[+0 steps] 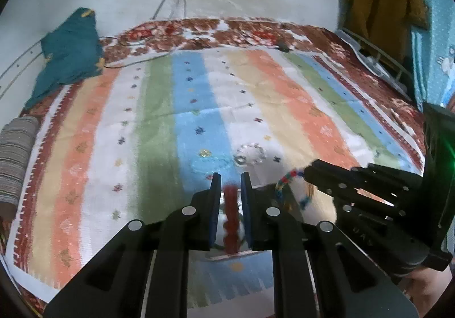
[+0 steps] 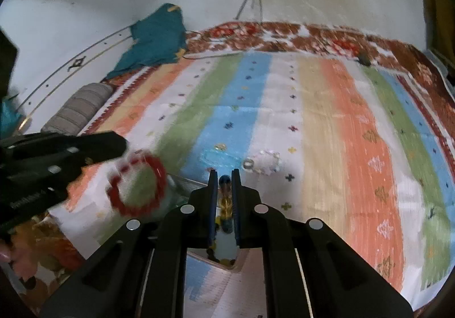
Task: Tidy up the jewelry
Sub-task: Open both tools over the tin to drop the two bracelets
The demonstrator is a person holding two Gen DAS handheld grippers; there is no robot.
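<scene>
Gripping red bracelet (image 1: 231, 212), multicoloured bracelet (image 2: 226, 204)

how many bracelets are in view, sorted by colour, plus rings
red bracelet: 1
multicoloured bracelet: 1
clear bracelet: 1
silver ring: 1
yellowish ring: 1
total: 5

Both grippers tilt downward side by side. The left gripper (image 1: 231, 180) has its fingers nearly together, pinched on a red bracelet (image 1: 231, 215). The right gripper (image 2: 224, 176) likewise clamps a multicoloured bracelet (image 2: 224, 204) between its pads.
</scene>
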